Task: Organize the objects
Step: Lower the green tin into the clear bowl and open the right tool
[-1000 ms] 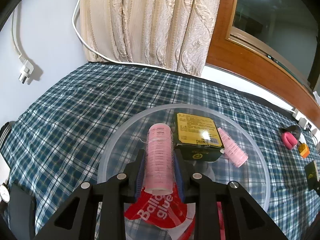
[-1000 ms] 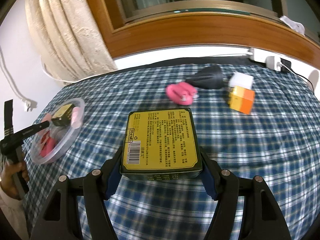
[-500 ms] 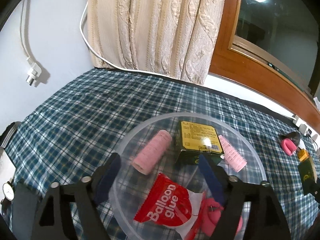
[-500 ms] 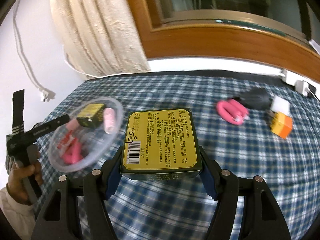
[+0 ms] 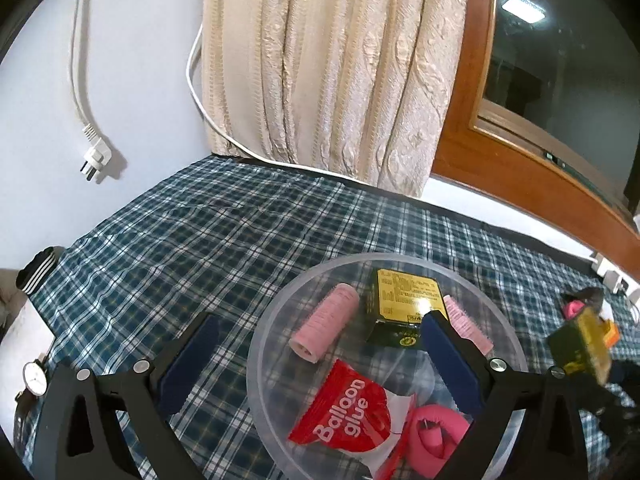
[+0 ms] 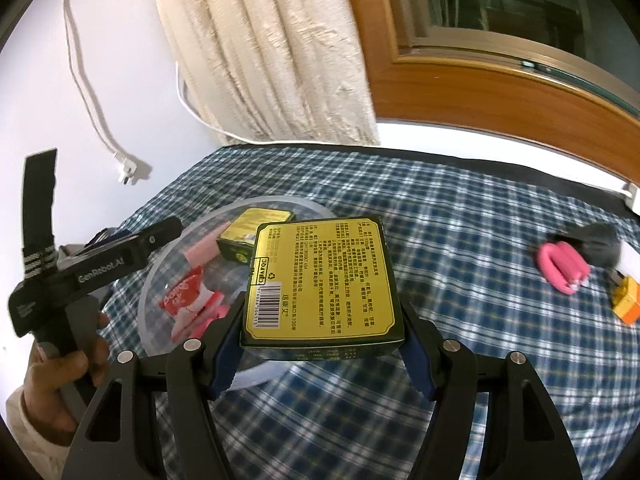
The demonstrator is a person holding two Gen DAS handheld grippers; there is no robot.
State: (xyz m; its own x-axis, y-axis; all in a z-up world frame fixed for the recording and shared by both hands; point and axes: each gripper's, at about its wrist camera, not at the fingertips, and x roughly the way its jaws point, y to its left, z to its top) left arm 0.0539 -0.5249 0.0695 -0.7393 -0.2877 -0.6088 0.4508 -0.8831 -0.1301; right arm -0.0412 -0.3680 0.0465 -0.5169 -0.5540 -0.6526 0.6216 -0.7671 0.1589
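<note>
Blue plaid cloth lay beneath a clear bowl; left gripper stood spread and empty, right gripper clamped a yellow-green box near the bowl, its far rim hidden

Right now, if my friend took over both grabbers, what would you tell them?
Left gripper: open, holding nothing, over the clear bowl.
Right gripper: fingers shut on a green-and-yellow box, near the bowl's rim.
Already in the bowl: two pink rollers, another box, the balloon glue packet, a pink clip.
Left to do: drop the held box in, then fetch the pink clip, black item and orange block on the cloth.
</note>
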